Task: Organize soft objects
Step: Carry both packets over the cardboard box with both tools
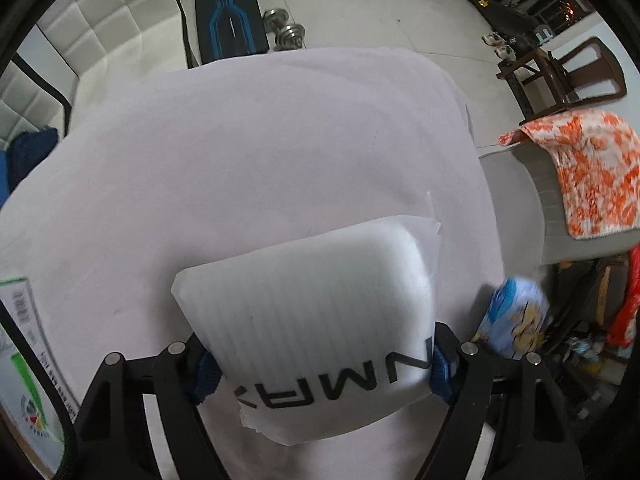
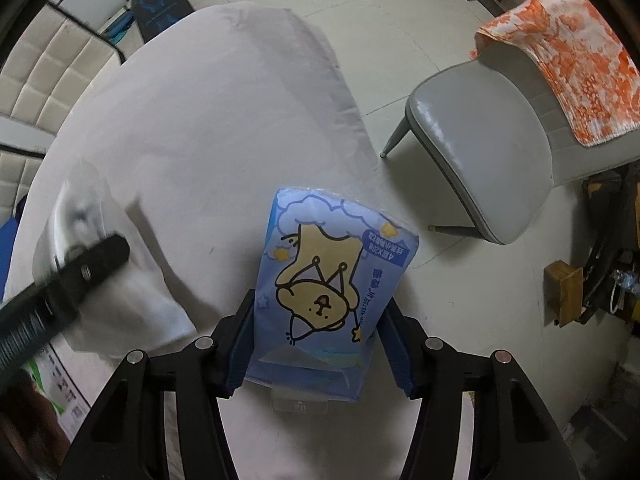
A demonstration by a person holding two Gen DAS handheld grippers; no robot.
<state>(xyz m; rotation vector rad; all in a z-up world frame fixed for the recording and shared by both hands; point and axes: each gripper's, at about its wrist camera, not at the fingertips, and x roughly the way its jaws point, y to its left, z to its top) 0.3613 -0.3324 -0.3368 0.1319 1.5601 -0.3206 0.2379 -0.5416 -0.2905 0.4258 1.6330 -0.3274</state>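
My left gripper (image 1: 320, 372) is shut on a white tissue pack (image 1: 312, 320) with black lettering, held above a table under a white cloth (image 1: 240, 152). My right gripper (image 2: 316, 344) is shut on a blue tissue pack (image 2: 332, 276) printed with a cartoon bear, held over the cloth's right edge (image 2: 200, 120). The blue pack also shows in the left wrist view (image 1: 516, 312), blurred, at the right. The left gripper and its white pack show blurred at the left of the right wrist view (image 2: 80, 264).
A grey chair (image 2: 484, 144) with an orange patterned towel (image 2: 568, 60) over its back stands right of the table. A printed box (image 1: 24, 360) lies at the table's left edge. Dumbbells (image 1: 286, 30) and a bench (image 1: 228, 8) stand on the floor beyond.
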